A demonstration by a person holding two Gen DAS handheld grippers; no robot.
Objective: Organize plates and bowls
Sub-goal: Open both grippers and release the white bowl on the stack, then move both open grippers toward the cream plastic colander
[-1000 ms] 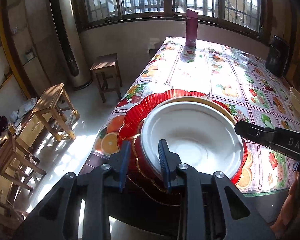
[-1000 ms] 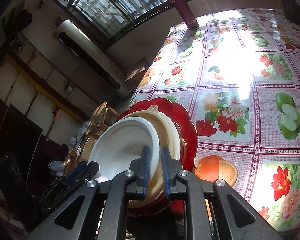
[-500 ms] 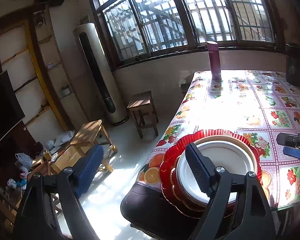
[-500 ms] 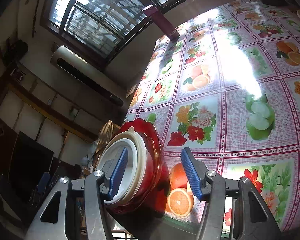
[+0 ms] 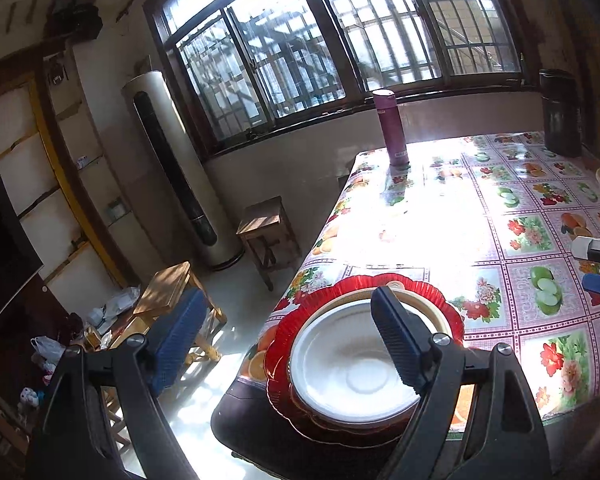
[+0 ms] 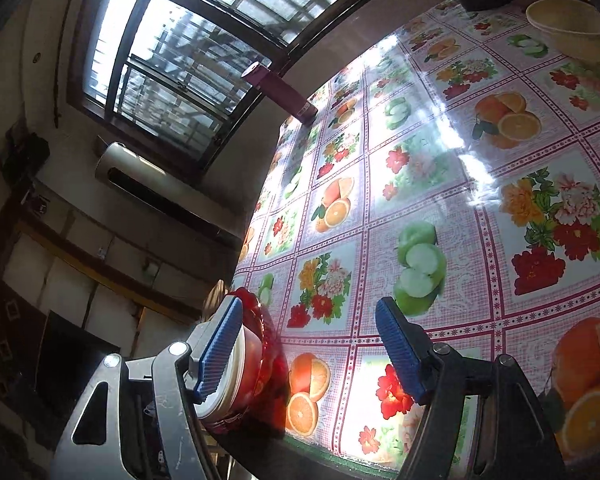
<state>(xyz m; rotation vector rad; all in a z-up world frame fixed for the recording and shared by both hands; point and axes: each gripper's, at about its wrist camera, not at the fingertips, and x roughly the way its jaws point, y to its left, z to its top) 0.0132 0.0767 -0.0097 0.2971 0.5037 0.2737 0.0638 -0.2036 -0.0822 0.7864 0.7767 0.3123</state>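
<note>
We saw the stack of dishes at the near left corner of the surface, which was covered in a glossy oilcloth printed with fruit and flower squares. At the bottom lay a translucent red plate with a fluted, scalloped rim; on it sat a cream plate, of which only a thin arc showed, and on top a matte white bowl, round and shallow with a ringed base.

Our left tongs stood wide apart with nothing between their ribbed blue pads, one pad over the floor, the other in front of the bowl. Our right tongs had just been opening; nothing was gripped, and only bare oilcloth lay between the pads. From that side the stack was mostly hidden behind the left pad, leaving a sliver of red rim and white wall.

A cream bowl sat far off near the right edge, cut off in the left view. A smooth magenta flask stood upright at the far end. A dark container by the window was too shadowed to make out.
</note>
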